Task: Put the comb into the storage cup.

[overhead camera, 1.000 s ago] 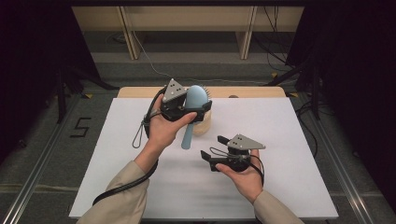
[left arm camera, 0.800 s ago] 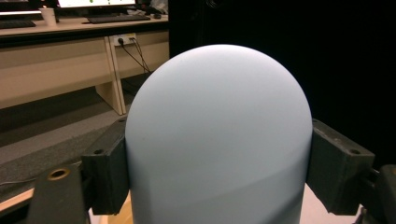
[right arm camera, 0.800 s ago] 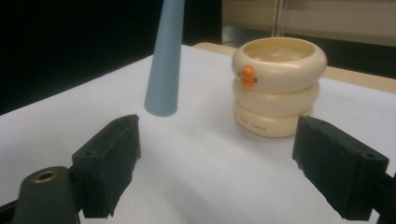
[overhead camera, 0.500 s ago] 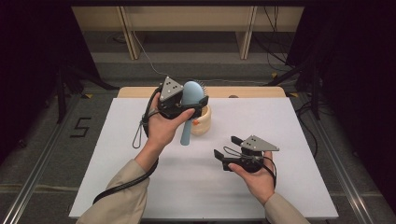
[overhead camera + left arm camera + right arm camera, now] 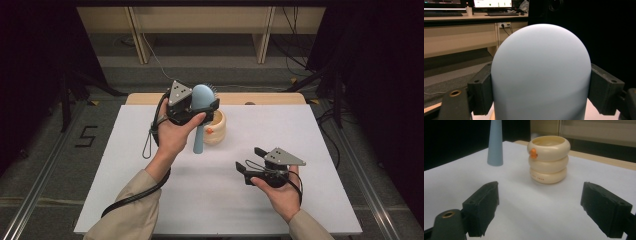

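I'm watching a white bench [image 5: 165, 200] sitting on grey carpet in a dim room. Nearest, my right tool [image 5: 248, 167] is hovering with its jaws apart, holding nothing. Farther off, the left tool [image 5: 204, 105] is clamping one blue hairbrush [image 5: 202, 97] upright, its handle tip just beside one cream ringed cup [image 5: 215, 127]. Wooden desks are standing beyond.

White table [image 5: 150, 200] (shelving [image 5: 200, 20] behind it).

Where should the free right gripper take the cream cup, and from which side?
Grip the cup across its ringed wall, coming level from the near side. It stands upright, apart from the brush, and the open right gripper already faces it.
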`<state>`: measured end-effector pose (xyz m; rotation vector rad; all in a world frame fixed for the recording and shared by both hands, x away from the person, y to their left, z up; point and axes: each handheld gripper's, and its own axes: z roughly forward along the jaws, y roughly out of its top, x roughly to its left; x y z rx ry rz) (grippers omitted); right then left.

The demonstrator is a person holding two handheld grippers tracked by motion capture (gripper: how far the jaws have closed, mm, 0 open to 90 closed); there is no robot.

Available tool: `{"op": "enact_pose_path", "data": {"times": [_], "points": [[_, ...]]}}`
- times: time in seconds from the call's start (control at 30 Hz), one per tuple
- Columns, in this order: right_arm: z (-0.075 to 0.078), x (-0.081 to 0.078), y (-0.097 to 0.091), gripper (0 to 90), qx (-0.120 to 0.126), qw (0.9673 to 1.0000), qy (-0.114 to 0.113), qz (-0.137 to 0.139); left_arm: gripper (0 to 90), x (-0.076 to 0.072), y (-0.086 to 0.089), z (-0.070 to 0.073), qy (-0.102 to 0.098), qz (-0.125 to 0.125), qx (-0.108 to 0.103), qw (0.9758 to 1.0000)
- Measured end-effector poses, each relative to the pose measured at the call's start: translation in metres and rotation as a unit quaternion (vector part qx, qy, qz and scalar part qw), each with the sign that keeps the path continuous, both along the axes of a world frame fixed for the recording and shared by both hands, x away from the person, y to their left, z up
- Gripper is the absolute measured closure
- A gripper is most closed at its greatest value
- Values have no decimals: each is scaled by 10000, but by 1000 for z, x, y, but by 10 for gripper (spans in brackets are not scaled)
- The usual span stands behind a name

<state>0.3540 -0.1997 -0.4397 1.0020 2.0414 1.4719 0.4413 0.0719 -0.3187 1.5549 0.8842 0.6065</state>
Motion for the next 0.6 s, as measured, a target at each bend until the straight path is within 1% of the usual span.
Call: {"op": "enact_pose_path", "data": {"times": [0.13, 0.43, 0.6], "points": [[-1, -1, -4, 159, -16, 10000, 0, -55, 198, 1, 2, 1, -16, 83, -3, 10000], [-2, -3, -14, 159, -42, 9999, 5, -163, 198, 5, 3, 0, -7, 149, -50, 9999], [-3, -5, -17, 158, -94, 9998, -11, -186, 197, 7, 4, 1, -46, 210, -59, 9998]]}}
